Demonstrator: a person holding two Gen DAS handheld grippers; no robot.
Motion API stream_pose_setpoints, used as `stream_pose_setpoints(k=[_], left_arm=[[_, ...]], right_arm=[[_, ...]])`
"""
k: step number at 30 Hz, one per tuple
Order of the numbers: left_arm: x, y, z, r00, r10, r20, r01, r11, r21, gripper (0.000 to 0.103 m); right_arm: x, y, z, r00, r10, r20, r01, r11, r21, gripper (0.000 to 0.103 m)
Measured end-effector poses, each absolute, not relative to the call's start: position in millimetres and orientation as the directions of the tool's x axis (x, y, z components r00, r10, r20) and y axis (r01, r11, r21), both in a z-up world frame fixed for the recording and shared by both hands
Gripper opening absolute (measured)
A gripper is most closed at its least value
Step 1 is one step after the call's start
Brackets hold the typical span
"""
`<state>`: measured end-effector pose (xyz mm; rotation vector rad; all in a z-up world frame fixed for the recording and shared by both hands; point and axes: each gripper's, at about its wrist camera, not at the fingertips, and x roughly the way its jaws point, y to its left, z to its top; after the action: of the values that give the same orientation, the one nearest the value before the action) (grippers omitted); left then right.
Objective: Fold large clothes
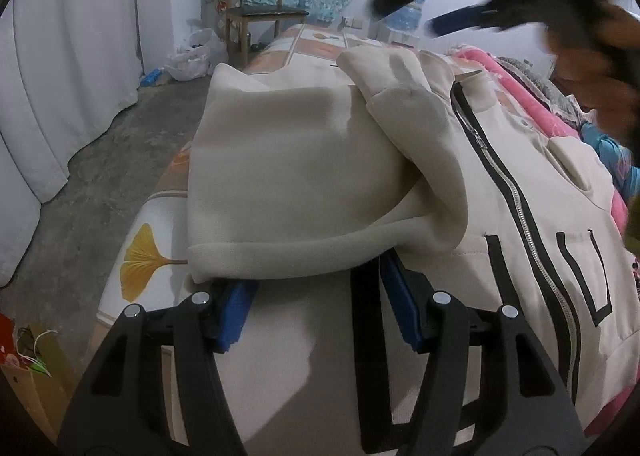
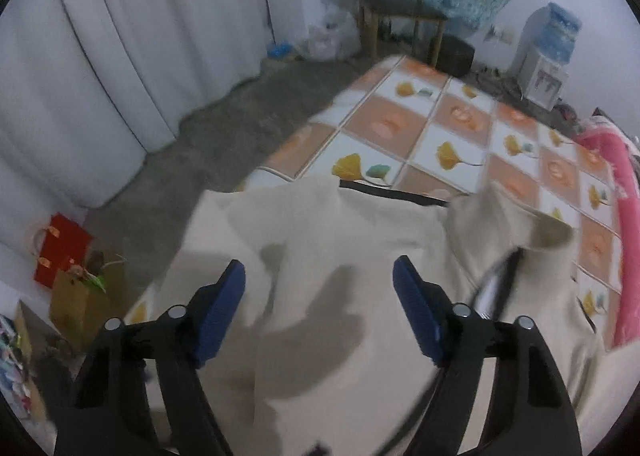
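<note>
A cream zip-up hooded jacket (image 1: pixel 304 175) with black trim lies on the bed. One side and sleeve are folded over onto its front, next to the zipper (image 1: pixel 516 191). My left gripper (image 1: pixel 316 288) is open, its blue pads at the near rolled edge of the folded part, partly under it. My right gripper (image 2: pixel 320 288) is open and empty, hovering above the jacket (image 2: pixel 320 240). It also shows blurred at the top right of the left wrist view (image 1: pixel 460 11).
The bed has a tiled orange and white sheet (image 2: pixel 440 127) with ginkgo leaves. Pink bedding (image 2: pixel 620 191) lies at the right. A wooden chair (image 1: pixel 256 3), plastic bags, a water dispenser (image 2: pixel 548 51), white curtains (image 2: pixel 100 55) and paper gift bags (image 2: pixel 68 264) stand around the concrete floor.
</note>
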<state>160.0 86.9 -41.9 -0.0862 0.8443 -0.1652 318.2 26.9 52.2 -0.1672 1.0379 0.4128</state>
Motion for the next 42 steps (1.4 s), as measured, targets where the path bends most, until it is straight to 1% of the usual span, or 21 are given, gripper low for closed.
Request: stream_pose_setpoints(k=[1, 3, 4, 5, 7, 12, 15, 18, 20, 21, 23, 25, 27, 28, 29, 31, 33, 35, 38, 41, 42], left_arm=[[160, 87, -42, 0.654, -0.179, -0.735, 0.111, 0.984, -0.14, 0.059], [159, 86, -43, 0.656, -0.176, -0.734, 0.11, 0.984, -0.139, 0.059], [159, 86, -43, 0.657, -0.175, -0.733, 0.107, 0.984, -0.139, 0.059], [160, 85, -43, 0.657, -0.175, -0.733, 0.106, 0.984, -0.14, 0.059], [160, 85, -42, 0.656, -0.179, -0.733, 0.1, 0.984, -0.15, 0.059], [159, 91, -40, 0.652, -0.203, -0.73, 0.08, 0.976, -0.2, 0.059], [157, 91, -39, 0.647, -0.2, -0.736, 0.067, 0.976, -0.207, 0.059], [152, 89, -38, 0.642, -0.2, -0.74, 0.059, 0.975, -0.212, 0.06], [148, 86, -37, 0.638, -0.199, -0.744, 0.061, 0.976, -0.209, 0.065], [147, 85, -37, 0.637, -0.194, -0.746, 0.058, 0.977, -0.204, 0.066], [145, 82, -37, 0.635, -0.173, -0.753, 0.051, 0.982, -0.183, 0.07], [145, 77, -38, 0.63, -0.141, -0.763, 0.046, 0.988, -0.145, 0.075], [145, 73, -39, 0.626, -0.115, -0.771, 0.045, 0.993, -0.112, 0.079], [146, 70, -40, 0.624, -0.097, -0.775, 0.041, 0.995, -0.091, 0.083], [146, 69, -40, 0.622, -0.086, -0.778, 0.041, 0.996, -0.077, 0.085], [147, 64, -42, 0.618, -0.05, -0.784, 0.039, 0.999, -0.033, 0.086], [149, 60, -44, 0.612, -0.033, -0.79, 0.045, 0.999, -0.007, 0.091], [151, 61, -45, 0.61, -0.026, -0.792, 0.036, 0.999, -0.006, 0.094], [152, 61, -45, 0.609, -0.027, -0.793, 0.04, 0.999, -0.003, 0.095], [151, 62, -46, 0.611, -0.036, -0.79, 0.058, 0.998, -0.001, 0.095], [150, 63, -46, 0.611, -0.041, -0.79, 0.064, 0.998, -0.002, 0.095]], right_arm=[[324, 33, 46, 0.411, 0.254, -0.875, -0.416, 0.907, 0.068, 0.07], [336, 46, 25, 0.345, 0.247, -0.905, -0.429, 0.9, 0.083, 0.054], [338, 51, 16, 0.336, 0.216, -0.917, -0.429, 0.902, 0.055, 0.022], [339, 51, 10, 0.333, 0.183, -0.925, -0.42, 0.907, 0.029, 0.011], [334, 40, 19, 0.358, 0.227, -0.906, -0.395, 0.916, 0.074, 0.01], [280, -21, 91, 0.517, 0.335, -0.788, -0.38, 0.914, 0.139, 0.009], [236, -71, 123, 0.588, 0.345, -0.731, -0.356, 0.923, 0.15, 0.009], [188, -125, 132, 0.635, 0.335, -0.696, -0.304, 0.937, 0.174, 0.01], [167, -151, 125, 0.646, 0.312, -0.697, -0.261, 0.948, 0.182, 0.013], [154, -171, 111, 0.635, 0.286, -0.718, -0.218, 0.958, 0.188, 0.015], [145, -199, 83, 0.595, 0.246, -0.766, -0.133, 0.969, 0.208, 0.028], [137, -231, 48, 0.53, 0.233, -0.815, -0.024, 0.965, 0.26, 0.034], [130, -257, 17, 0.476, 0.277, -0.835, 0.069, 0.935, 0.349, 0.034], [127, -267, 4, 0.454, 0.315, -0.833, 0.101, 0.911, 0.399, 0.036], [126, -271, -3, 0.447, 0.336, -0.829, 0.113, 0.898, 0.424, 0.043], [124, -275, -16, 0.43, 0.395, -0.812, 0.121, 0.866, 0.486, 0.049], [127, -271, -21, 0.413, 0.423, -0.807, 0.099, 0.86, 0.501, 0.05], [131, -262, -23, 0.397, 0.433, -0.809, 0.061, 0.867, 0.494, 0.058], [130, -250, -31, 0.376, 0.401, -0.836, 0.035, 0.895, 0.445, 0.063], [131, -250, -33, 0.388, 0.447, -0.806, -0.008, 0.876, 0.482, 0.077], [132, -250, -34, 0.386, 0.46, -0.8, -0.016, 0.87, 0.493, 0.079]])
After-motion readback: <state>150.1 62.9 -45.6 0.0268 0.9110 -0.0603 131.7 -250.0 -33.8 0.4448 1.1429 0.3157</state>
